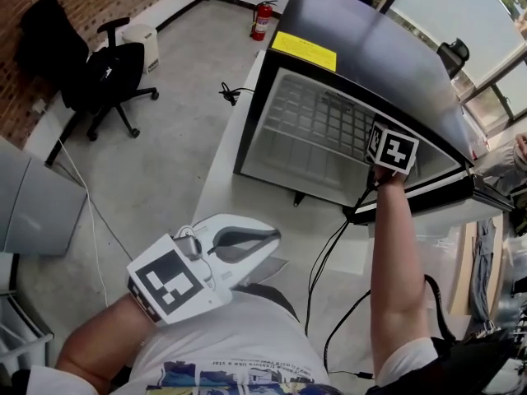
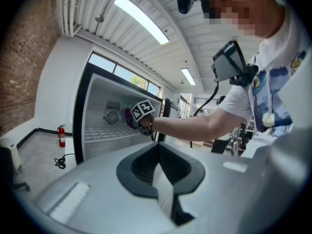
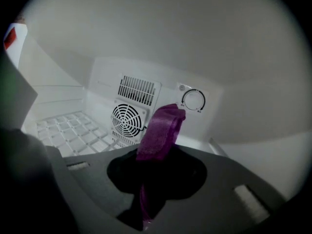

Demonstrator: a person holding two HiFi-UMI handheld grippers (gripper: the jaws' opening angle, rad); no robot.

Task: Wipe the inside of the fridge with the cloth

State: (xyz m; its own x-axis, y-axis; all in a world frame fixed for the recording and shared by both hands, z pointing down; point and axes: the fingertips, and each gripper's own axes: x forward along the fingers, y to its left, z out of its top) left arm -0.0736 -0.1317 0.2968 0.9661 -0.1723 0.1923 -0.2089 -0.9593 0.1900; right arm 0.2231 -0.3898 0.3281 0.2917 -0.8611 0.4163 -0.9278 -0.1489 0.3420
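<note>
Cloth [image 3: 161,128] first: it is purple and pinched in the jaws of your right gripper [image 3: 152,177], with a folded end standing up past the tips. You have that gripper reached in through the open front of the fridge [image 1: 370,48], up near the back wall. The cloth's free end hangs in front of the round fan grille [image 3: 128,119] and just below the thermostat dial [image 3: 193,100]. Whether the cloth touches the wall cannot be told. Holding it by one end leaves a loose flap forward of the jaws, so the fabric meets the liner before the hard tips do.

Your left gripper [image 2: 159,152] is drawn back close to your body, clear of the fridge, with its jaws pressed together on nothing. It seems parked there to leave the opening free for the working arm. The fridge stands on the white tabletop [image 1: 222,179], and its wire shelf [image 3: 73,130] lies below and to the left of the cloth.

As for writing, a yellow label [image 1: 304,50] sits on the fridge's black top, but its print is too small to read. The dial has marks around its rim, also unreadable. A red fire extinguisher [image 1: 262,19] stands on the floor beyond, with no legible label.
</note>
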